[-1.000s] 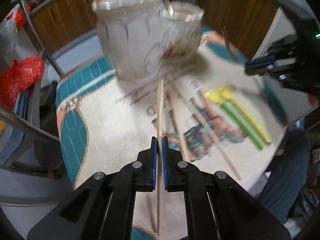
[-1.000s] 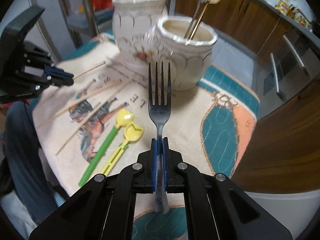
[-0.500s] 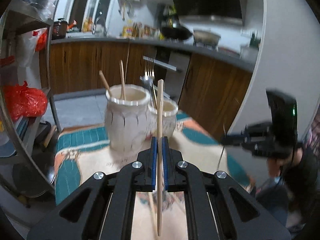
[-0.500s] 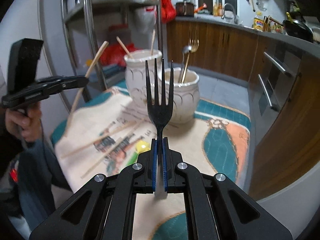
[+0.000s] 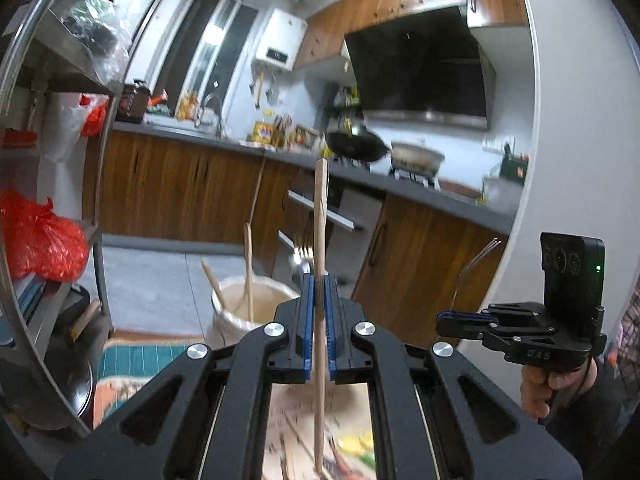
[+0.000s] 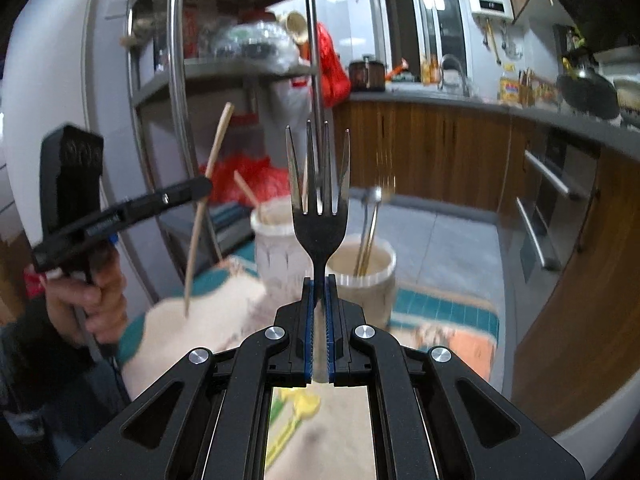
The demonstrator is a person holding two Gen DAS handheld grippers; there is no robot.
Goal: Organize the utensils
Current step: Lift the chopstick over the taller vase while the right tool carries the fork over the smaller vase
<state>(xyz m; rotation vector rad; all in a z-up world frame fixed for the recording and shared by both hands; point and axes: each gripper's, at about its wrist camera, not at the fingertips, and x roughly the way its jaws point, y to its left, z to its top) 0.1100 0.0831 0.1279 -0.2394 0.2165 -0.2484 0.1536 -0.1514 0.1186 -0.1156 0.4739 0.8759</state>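
Observation:
My left gripper is shut on a wooden chopstick held upright above the table; it also shows in the right wrist view with the chopstick. My right gripper is shut on a dark metal fork, tines up; it shows in the left wrist view with the fork. Two white ceramic jars stand on the table: the taller jar holds chopsticks, the shorter jar holds a spoon and fork. The taller jar sits just below my left gripper.
A patterned cloth covers the table. Yellow-green plastic utensils and loose chopsticks lie on it. A metal shelf rack with red bags stands at the left. Wooden kitchen cabinets lie behind.
Both grippers have lifted and tilted up from the table, carrying the chopstick and fork higher. The jars now sit lower in both views.

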